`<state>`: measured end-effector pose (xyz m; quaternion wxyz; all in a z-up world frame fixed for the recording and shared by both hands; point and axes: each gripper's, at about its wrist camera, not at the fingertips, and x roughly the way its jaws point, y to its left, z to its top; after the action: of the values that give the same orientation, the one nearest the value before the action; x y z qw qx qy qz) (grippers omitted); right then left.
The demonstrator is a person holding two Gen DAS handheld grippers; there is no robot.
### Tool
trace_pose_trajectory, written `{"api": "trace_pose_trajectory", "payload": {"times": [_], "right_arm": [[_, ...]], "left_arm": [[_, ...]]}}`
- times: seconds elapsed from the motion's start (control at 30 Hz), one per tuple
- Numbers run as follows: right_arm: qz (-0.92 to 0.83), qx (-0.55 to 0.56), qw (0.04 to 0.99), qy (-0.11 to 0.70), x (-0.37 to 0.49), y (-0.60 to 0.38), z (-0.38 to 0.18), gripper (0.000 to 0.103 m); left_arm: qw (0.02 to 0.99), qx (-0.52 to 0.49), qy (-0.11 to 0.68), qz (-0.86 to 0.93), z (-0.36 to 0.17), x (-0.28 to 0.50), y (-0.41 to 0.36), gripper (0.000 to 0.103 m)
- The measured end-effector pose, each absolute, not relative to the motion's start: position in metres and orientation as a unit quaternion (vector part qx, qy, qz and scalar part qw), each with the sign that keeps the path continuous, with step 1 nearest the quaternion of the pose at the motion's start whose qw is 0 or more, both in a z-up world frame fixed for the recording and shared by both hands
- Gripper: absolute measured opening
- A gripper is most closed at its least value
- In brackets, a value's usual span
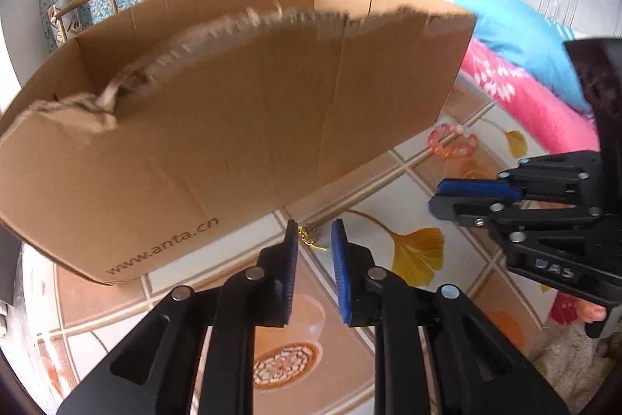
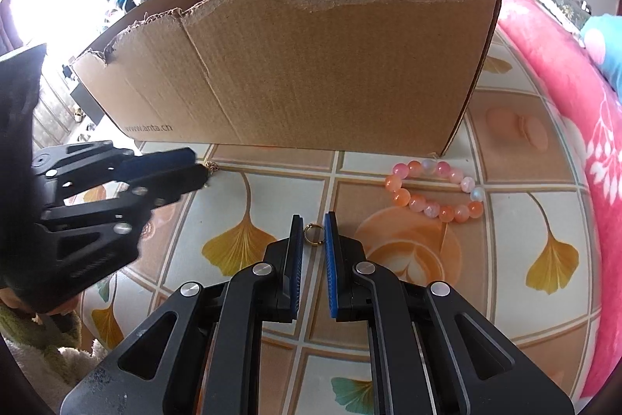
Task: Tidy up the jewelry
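Gold ring (image 2: 312, 234) only in right view, gold chain (image 1: 308, 235) clearer in left

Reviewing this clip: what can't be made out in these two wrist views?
1. Inside of the cardboard box: in both views, hidden by its torn near wall.
2. Gold jewelry piece by the box: in the left wrist view, too small and partly behind a finger of the left gripper to tell chain from pendant.
3. Whether the right gripper presses the gold ring: in the right wrist view, the contact is too fine to see.
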<state>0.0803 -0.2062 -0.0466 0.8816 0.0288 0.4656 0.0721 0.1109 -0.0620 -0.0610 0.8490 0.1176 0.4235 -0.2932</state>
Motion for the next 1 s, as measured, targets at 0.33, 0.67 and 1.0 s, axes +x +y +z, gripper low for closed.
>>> {"api": "trace_pose_trajectory", "payload": {"times": [0.33, 0.67, 1.0], "right_arm": [[0.081, 0.023, 0.886, 0.456, 0.075, -0.209, -0.046, 0.009], [0.084, 0.029, 0.887, 0.453, 0.065, -0.209, -0.05, 0.0], [0.098, 0.037, 0.888, 0.448, 0.043, -0.215, -0.041, 0.025]], "left_arm": [[0.854, 0.15, 0.412, -0.281, -0.062, 0.11, -0.072, 0.003], [0.855, 0.152, 0.409, -0.279, -0.062, 0.104, -0.07, 0.0], [0.856, 0.151, 0.417, -0.267, -0.062, 0.095, -0.057, 0.0]]}}
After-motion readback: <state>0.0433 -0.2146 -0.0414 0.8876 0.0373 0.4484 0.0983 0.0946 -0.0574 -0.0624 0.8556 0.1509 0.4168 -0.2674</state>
